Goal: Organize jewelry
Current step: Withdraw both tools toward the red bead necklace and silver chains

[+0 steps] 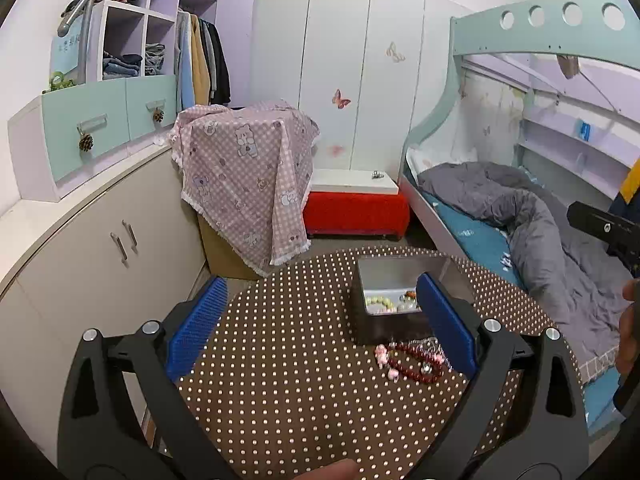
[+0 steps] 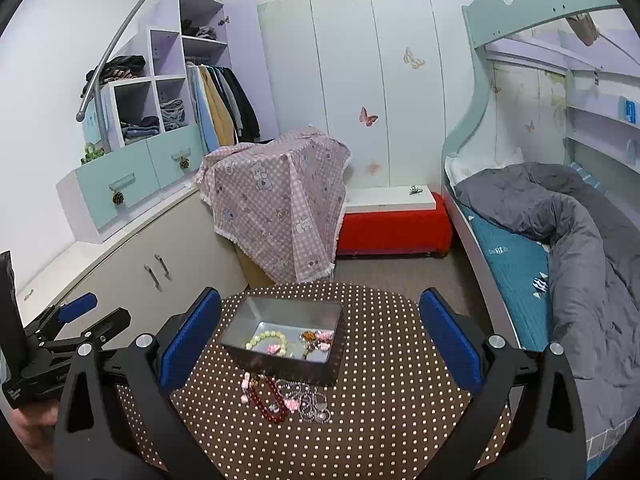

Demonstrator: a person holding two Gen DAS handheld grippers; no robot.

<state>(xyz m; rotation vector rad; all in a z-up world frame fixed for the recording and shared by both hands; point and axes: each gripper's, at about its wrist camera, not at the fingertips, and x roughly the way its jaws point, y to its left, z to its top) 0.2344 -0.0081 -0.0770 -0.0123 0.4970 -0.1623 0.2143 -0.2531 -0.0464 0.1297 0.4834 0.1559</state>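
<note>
In the left wrist view, the left claw [image 1: 320, 320] is spread wide and holds nothing, its blue pads [image 1: 196, 328] hanging over a round table [image 1: 280, 400] covered in brown cloth with white dots. On the far right part of the table stands an open metal box [image 1: 394, 300]; a pale green bead bracelet [image 1: 378, 302] and other small pieces lie inside. Just in front of the box, on the cloth, lies a loose heap: a dark red bead bracelet [image 1: 416, 364] with pink charms [image 1: 382, 354] beside it, partly hidden by the right pad. At the far right edge the black body of the right claw [image 1: 604, 228] shows beside a hand [image 1: 630, 328].

In the right wrist view, the right claw [image 2: 320, 340] is likewise wide open and empty. The box [image 2: 284, 334] sits at the middle of the table [image 2: 400, 380], holding the green bracelet [image 2: 268, 340] and some pink and amber pieces. The red bracelet [image 2: 270, 400] lies on the near side of the box, touching a cluster of clear beads [image 2: 314, 402]. The left claw [image 2: 76, 312] shows at the left.
</note>
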